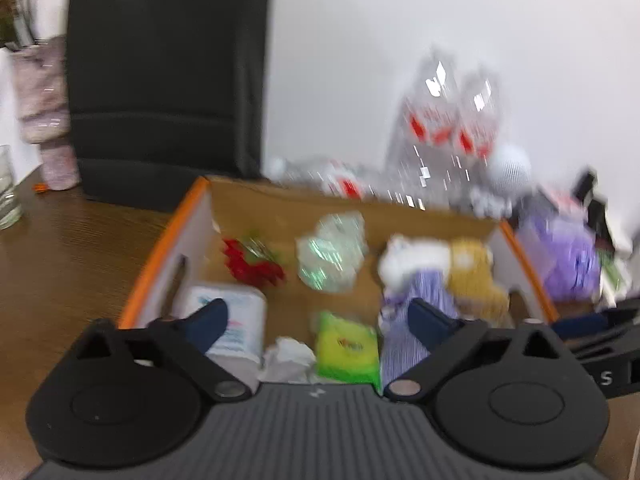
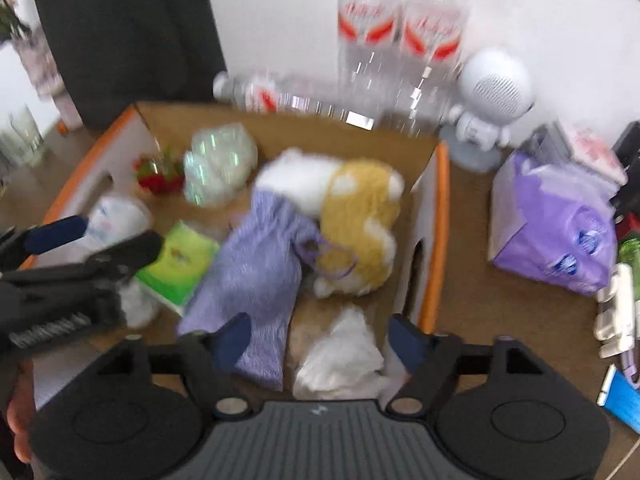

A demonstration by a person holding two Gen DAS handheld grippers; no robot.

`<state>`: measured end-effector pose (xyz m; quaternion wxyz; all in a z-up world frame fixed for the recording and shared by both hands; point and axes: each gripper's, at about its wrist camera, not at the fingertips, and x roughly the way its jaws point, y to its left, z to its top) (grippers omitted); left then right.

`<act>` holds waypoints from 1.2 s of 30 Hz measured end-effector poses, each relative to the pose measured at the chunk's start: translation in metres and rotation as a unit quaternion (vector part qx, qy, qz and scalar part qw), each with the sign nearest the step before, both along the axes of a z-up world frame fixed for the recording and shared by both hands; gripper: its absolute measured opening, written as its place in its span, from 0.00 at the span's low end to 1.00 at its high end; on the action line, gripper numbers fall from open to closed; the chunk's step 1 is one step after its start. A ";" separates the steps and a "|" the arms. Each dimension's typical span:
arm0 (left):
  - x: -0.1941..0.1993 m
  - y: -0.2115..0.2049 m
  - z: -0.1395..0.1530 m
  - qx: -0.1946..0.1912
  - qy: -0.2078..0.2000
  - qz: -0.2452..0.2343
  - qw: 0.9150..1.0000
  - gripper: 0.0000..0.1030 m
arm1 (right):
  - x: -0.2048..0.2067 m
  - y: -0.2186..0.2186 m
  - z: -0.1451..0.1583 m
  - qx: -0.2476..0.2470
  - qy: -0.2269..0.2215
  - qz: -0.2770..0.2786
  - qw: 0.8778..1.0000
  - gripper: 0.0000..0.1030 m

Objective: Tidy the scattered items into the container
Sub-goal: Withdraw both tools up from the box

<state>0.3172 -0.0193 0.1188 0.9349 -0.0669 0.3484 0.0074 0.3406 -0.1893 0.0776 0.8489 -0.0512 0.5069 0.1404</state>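
An open cardboard box with orange rims [image 1: 164, 248] [image 2: 440, 216] holds several items: a purple striped pouch [image 2: 256, 272], a yellow and white plush toy [image 2: 360, 216], a green packet [image 1: 348, 348] [image 2: 180, 264], a clear crumpled bag [image 1: 332, 252] [image 2: 218, 164], a red item [image 1: 252, 264], a white tissue pack [image 1: 236, 320] and crumpled white paper [image 2: 344, 356]. My left gripper [image 1: 316, 320] hangs open and empty over the box's near side; it also shows in the right wrist view [image 2: 96, 236]. My right gripper [image 2: 320, 340] is open and empty above the crumpled paper.
Water bottles [image 2: 400, 32] stand behind the box, one lying down [image 2: 280, 96]. A white astronaut figure [image 2: 492, 92] and a purple bag [image 2: 560, 224] sit to the right. A black chair back [image 1: 168, 76] and a glass [image 1: 6, 192] are at the left on the wooden table [image 1: 60, 264].
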 end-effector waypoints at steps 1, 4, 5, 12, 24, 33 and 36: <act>-0.002 0.002 0.005 0.005 0.001 0.004 1.000 1.00 | -0.001 -0.003 0.007 0.005 -0.005 -0.006 1.000 0.75; -0.007 0.003 0.014 0.039 0.023 0.011 0.999 1.00 | -0.005 -0.010 0.020 0.023 0.000 -0.025 0.999 0.76; -0.009 0.003 0.015 0.047 0.035 0.008 0.998 1.00 | -0.008 -0.011 0.023 0.026 0.005 -0.029 0.999 0.76; -0.034 0.007 0.026 0.075 0.096 -0.020 0.992 1.00 | -0.037 0.004 0.031 0.020 0.040 -0.031 0.999 0.79; -0.095 0.018 0.095 0.069 0.066 -0.008 0.995 1.00 | -0.104 0.016 0.100 0.027 -0.006 -0.030 0.999 0.84; -0.125 0.015 0.114 0.058 0.055 -0.018 0.997 1.00 | -0.143 0.017 0.119 0.018 -0.043 -0.024 0.999 0.85; -0.139 0.018 0.112 0.045 0.035 -0.006 0.998 1.00 | -0.161 0.016 0.120 0.019 -0.085 -0.019 0.996 0.87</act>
